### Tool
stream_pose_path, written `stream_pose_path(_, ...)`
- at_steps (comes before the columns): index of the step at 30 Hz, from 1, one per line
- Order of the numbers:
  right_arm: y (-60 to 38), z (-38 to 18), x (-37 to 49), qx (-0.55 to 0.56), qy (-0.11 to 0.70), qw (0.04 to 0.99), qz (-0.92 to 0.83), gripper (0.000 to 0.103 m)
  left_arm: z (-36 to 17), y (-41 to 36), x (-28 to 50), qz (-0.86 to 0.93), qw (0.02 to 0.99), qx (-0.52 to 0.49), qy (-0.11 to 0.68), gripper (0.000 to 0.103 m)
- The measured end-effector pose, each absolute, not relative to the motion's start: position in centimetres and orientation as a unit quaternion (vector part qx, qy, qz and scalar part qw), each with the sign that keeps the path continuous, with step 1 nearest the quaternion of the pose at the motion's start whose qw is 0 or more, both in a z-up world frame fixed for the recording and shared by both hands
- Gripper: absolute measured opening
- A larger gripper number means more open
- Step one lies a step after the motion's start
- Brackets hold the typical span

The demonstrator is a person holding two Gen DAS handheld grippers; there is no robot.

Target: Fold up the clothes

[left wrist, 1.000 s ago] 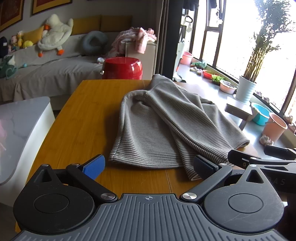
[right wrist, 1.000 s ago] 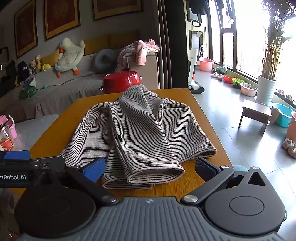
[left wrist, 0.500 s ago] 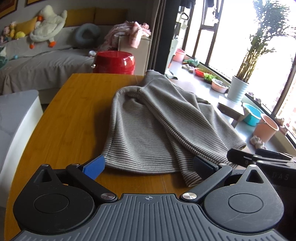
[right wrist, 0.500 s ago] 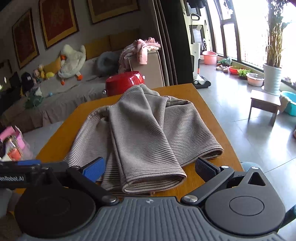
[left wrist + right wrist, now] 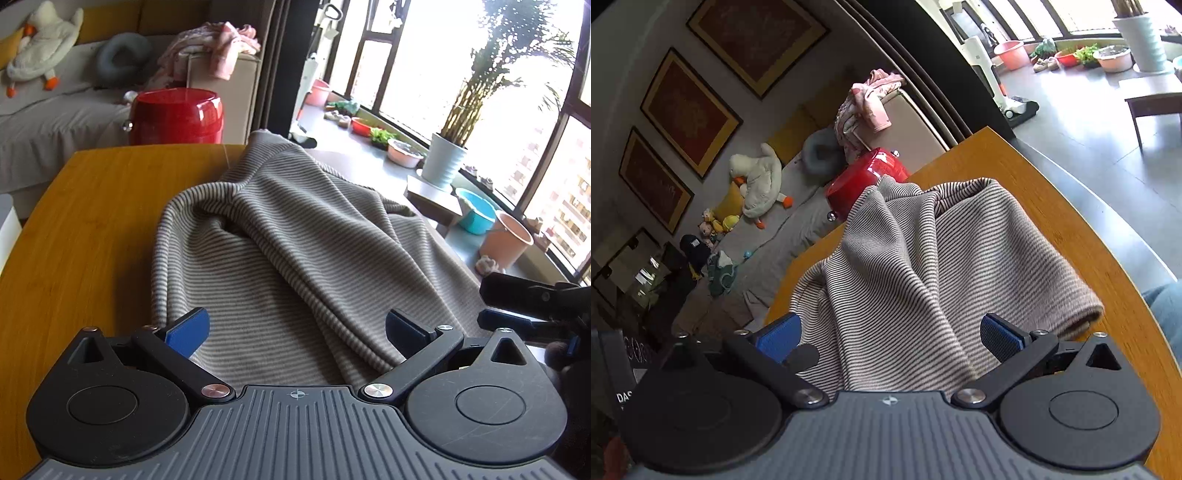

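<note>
Now the striped sweater (image 5: 295,251) lies crumpled on the wooden worktop (image 5: 92,221), in front of a red stool (image 5: 177,116). Over the sweater's near edge, the left claw (image 5: 295,328) and right claw (image 5: 890,336) both gape wide, gripping nothing.

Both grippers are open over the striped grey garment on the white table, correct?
Not quite: the table is orange-brown wood, as the left wrist view shows. The left gripper and right gripper are open over the striped grey garment.
</note>
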State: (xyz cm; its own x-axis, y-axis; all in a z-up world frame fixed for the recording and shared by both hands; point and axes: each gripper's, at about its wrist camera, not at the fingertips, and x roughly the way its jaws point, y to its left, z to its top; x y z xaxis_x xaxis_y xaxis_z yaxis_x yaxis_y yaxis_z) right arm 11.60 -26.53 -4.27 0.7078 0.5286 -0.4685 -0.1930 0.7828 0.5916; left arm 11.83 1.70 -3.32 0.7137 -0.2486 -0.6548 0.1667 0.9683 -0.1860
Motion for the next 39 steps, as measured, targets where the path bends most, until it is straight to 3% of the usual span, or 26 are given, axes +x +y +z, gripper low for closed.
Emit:
stream_pose_path(5, -24.6, -3.7, 15.1, 0.179, 0.315, 0.913, 0.187, 0.103, -4.7, 2.9, 14.1, -0.119, 0.920, -0.063, 0.368, 0.103)
stream_pose_path(9, -24.2, -4.9, 18.1, 0.180, 0.362, 0.896, 0.183, 0.103, -5.9, 3.7, 15.8, -0.124, 0.917, -0.064, 0.374, 0.103)
stream_pose_path(13, -24.1, -5.4, 18.6, 0.187, 0.361, 0.894, 0.187, 0.103, -6.2, 2.4, 14.7, -0.136, 0.922, -0.002, 0.363, 0.103)
stream_pose_path(26, -21.8, -4.2, 11.8, 0.056, 0.410, 0.866, 0.281, 0.103, -5.9, 5.2, 10.1, -0.171, 0.913, -0.024, 0.369, 0.103)
stream_pose_path(32, -21.9, -3.5, 8.4, 0.062, 0.421, 0.858, 0.289, 0.102, -5.7, 6.3, 6.3, -0.180, 0.909, -0.019, 0.376, 0.103)
stream_pose_path(33, -22.2, -3.4, 8.0, 0.065, 0.419, 0.859, 0.286, 0.101, -5.7, 6.2, 6.2, -0.178, 0.911, -0.015, 0.373, 0.103)
stream_pose_path(39, -22.3, -3.3, 6.3, 0.033, 0.398, 0.875, 0.273, 0.062, -5.7, 5.6, 5.2, -0.169, 0.919, 0.007, 0.356, 0.103)
